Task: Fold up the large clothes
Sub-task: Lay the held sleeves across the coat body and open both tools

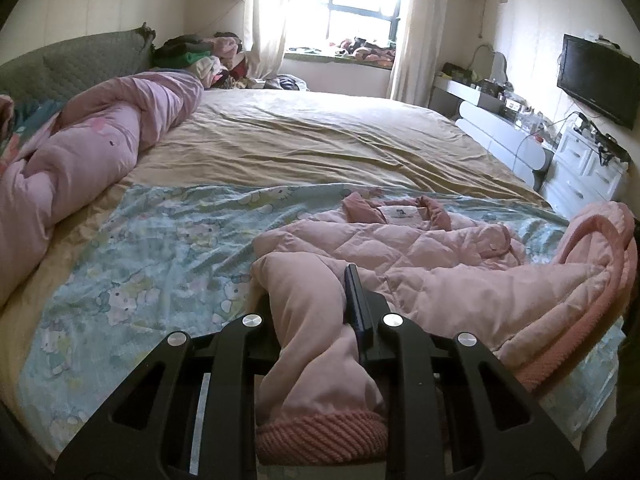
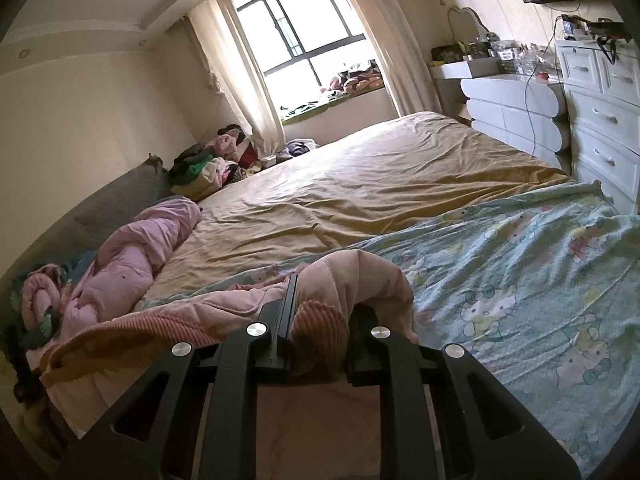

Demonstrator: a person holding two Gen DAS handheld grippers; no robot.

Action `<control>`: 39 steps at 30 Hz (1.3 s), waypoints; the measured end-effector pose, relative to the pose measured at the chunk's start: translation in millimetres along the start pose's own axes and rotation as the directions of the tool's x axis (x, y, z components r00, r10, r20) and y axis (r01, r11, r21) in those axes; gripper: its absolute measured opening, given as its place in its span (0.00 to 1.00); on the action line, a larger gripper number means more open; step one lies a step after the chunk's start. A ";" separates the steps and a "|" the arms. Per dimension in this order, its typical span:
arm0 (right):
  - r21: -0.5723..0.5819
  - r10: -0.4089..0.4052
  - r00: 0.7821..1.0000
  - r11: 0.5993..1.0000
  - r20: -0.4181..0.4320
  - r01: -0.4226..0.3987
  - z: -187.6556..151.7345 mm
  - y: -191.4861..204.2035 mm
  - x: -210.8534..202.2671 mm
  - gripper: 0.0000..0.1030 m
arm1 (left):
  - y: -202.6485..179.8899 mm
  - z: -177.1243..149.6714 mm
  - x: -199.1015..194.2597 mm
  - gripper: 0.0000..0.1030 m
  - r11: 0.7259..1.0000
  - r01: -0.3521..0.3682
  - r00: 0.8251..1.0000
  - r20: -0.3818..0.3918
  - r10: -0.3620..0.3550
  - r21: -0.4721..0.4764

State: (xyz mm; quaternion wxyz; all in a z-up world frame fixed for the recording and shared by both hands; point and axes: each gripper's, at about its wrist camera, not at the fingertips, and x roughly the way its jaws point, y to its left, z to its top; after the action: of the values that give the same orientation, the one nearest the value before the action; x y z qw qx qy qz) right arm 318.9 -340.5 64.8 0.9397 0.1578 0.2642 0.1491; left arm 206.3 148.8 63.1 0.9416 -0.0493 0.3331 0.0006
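A pink quilted jacket with ribbed cuffs and hem lies on the blue cartoon-print sheet, collar and white label pointing away from me. My left gripper is shut on one sleeve, whose ribbed cuff hangs back between the finger mounts. In the right wrist view my right gripper is shut on another bunched part of the jacket, a ribbed cuff squeezed between its jaws. The jacket's ribbed hem trails to the left there.
A rolled pink duvet lies along the grey headboard. The tan sheet covers the far half of the bed. Piled clothes sit near the window. White drawers and a wall TV stand at the right.
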 end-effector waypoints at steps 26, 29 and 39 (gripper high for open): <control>0.326 -0.022 0.978 0.941 -0.210 0.091 13.1 -57.3 163.8 0.30 | 39.3 17.7 133.3 0.19 0.987 0.020 0.996 -0.082 -0.033 -0.159; 0.424 0.095 0.983 0.905 -0.157 -0.020 14.3 -64.8 156.0 0.59 | 46.3 14.0 145.6 0.20 0.985 0.039 0.993 -0.102 -0.057 -0.168; 0.066 -0.164 0.961 0.981 -0.224 0.183 -10.2 -50.2 143.2 0.82 | 53.2 24.2 168.0 0.34 0.965 0.126 0.983 -0.100 -0.153 -0.231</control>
State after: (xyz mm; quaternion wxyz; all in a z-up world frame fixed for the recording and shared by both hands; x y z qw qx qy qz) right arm 440.1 -331.7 -26.7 0.9070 0.1572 0.3842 0.0708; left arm 350.4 198.6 -28.6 0.9065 -0.1783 0.3814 -0.0313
